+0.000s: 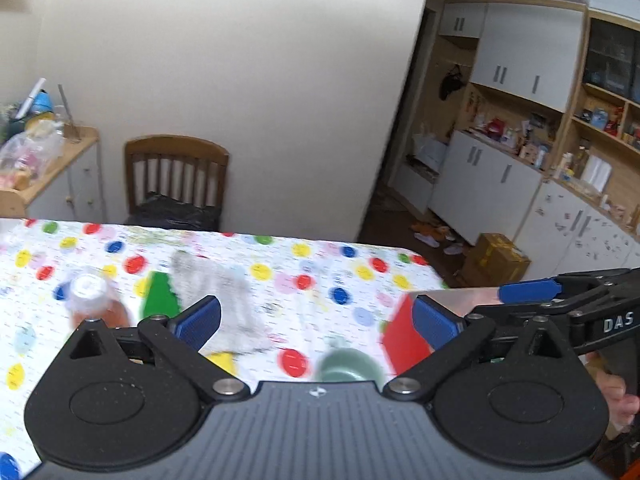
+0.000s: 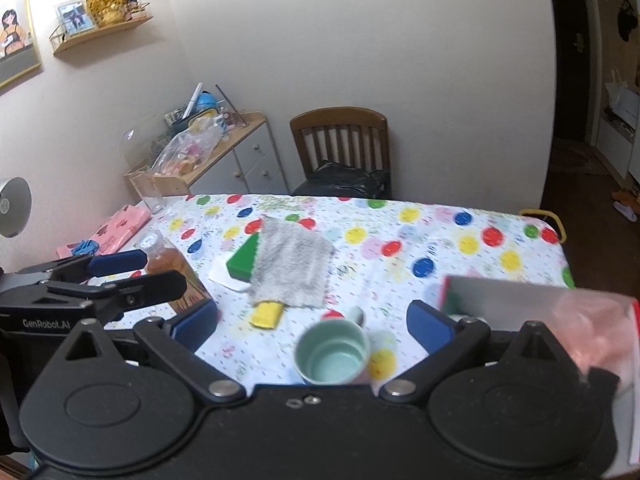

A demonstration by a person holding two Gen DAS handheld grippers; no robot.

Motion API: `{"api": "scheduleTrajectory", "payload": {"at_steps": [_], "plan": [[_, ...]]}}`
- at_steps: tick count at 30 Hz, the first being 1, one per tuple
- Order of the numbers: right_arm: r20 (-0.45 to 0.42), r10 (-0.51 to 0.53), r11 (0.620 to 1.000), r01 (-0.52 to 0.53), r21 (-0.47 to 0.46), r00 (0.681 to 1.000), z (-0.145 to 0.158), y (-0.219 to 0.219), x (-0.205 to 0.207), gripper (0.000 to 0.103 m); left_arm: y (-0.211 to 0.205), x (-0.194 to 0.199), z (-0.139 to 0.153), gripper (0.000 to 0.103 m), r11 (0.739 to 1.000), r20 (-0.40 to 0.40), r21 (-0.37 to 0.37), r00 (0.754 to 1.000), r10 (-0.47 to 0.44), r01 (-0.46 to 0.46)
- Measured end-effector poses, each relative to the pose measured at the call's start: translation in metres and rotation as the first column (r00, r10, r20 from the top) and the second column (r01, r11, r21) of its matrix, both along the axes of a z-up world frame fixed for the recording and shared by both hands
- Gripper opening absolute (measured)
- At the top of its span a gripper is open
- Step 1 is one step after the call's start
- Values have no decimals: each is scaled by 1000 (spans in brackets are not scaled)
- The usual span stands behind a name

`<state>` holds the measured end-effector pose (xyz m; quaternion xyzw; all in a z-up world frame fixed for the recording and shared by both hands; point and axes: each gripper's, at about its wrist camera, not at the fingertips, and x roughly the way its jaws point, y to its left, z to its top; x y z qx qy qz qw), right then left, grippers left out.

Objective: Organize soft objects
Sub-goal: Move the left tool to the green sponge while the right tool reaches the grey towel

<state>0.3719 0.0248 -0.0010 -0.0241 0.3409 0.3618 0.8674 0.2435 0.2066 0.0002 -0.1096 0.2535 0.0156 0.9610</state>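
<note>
A grey cloth (image 2: 290, 270) lies on the polka-dot tablecloth (image 2: 460, 248), draped over a green sponge (image 2: 242, 260) and a yellow sponge (image 2: 266, 314). The cloth (image 1: 218, 300), the green sponge (image 1: 160, 296) and the yellow sponge (image 1: 222, 360) also show in the left wrist view. My left gripper (image 1: 318, 318) is open and empty above the table. My right gripper (image 2: 312, 324) is open and empty above a green mug (image 2: 332, 354). The left gripper (image 2: 116, 268) shows at the left of the right wrist view, the right gripper (image 1: 528, 300) at the right of the left wrist view.
A bottle of amber liquid (image 2: 168, 258) stands left of the sponges. A red box with a grey top (image 1: 404, 332) sits at the right, near the mug (image 1: 346, 366). A wooden chair (image 2: 342, 148) holding a black bag stands beyond the table. A cluttered sideboard (image 2: 224, 152) is at the left.
</note>
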Motion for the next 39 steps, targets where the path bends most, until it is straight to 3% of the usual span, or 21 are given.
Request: {"api": "scheduleTrajectory", "payload": {"at_steps": [8, 20, 34, 39], "plan": [[6, 33, 999, -33, -27, 999, 2, 67, 10, 101, 64, -2, 8, 102, 995, 24, 72, 998, 65, -66], [6, 65, 995, -64, -78, 998, -7, 144, 33, 99, 144, 22, 9, 102, 986, -27, 147, 996, 82, -77], [-24, 43, 983, -46, -177, 999, -47, 200, 88, 94, 230, 101, -26, 102, 993, -123, 78, 987, 101, -91], [-27, 33, 977, -38, -211, 999, -63, 221, 111, 93, 247, 131, -48, 102, 999, -173, 22, 984, 45, -41]]}}
